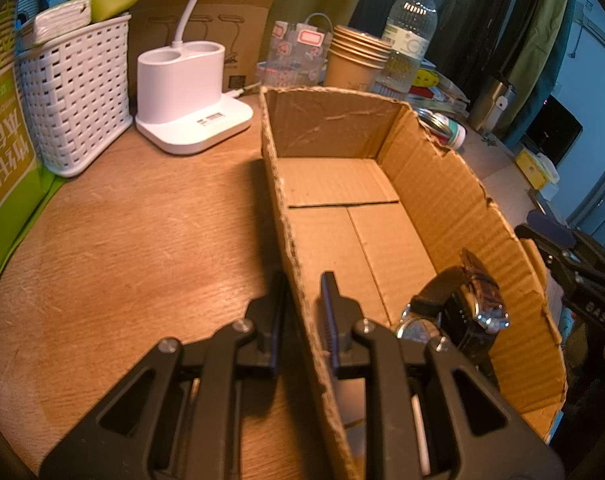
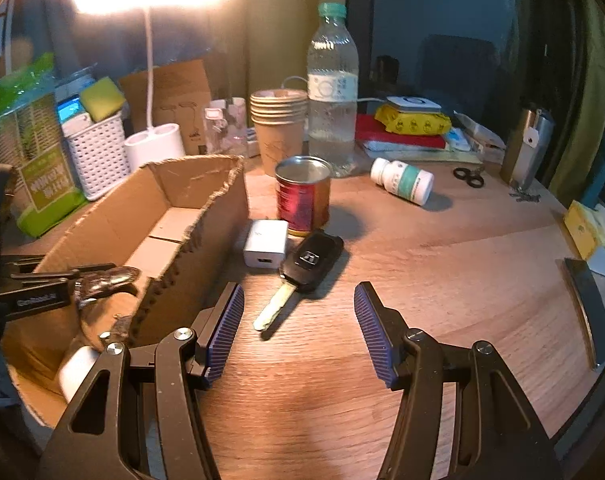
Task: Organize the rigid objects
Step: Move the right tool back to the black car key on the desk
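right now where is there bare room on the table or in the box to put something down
Free: the far half of the cardboard box floor, beyond the watch; the tabletop left of the box, before the white basket and lamp base; the wood right of the car key, before the pill bottle. Crowded: the back row of cups, water bottle and can.
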The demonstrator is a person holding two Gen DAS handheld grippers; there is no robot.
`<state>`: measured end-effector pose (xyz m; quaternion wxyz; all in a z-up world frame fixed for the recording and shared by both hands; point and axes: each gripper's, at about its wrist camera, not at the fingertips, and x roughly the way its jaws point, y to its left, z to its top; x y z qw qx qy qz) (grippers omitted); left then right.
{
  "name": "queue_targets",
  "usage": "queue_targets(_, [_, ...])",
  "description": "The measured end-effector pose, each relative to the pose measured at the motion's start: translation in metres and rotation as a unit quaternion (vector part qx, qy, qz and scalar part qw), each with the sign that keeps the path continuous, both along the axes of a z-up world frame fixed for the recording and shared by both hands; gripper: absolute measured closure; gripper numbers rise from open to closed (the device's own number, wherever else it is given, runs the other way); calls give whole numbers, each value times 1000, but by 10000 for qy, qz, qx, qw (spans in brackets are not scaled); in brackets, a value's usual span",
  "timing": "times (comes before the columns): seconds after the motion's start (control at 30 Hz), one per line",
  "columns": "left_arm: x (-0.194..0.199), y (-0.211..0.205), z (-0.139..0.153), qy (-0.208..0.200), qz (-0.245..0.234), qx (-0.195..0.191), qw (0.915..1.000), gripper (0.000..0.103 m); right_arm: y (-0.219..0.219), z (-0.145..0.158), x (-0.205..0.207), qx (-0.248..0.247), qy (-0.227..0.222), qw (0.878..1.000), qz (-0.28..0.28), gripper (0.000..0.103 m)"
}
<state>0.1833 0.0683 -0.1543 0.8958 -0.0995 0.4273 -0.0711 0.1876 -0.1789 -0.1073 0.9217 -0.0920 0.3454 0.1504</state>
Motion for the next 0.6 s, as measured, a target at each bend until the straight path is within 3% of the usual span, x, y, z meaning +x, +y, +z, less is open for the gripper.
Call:
queue_targets(0.4, [0, 0, 0, 0, -1, 0, 10000, 84, -1, -12, 33, -11, 265, 9996, -58, 42])
queue_targets(0.6, [0, 0, 0, 1, 0, -2, 10000, 84, 12, -25, 57, -251, 499, 9984, -22, 42])
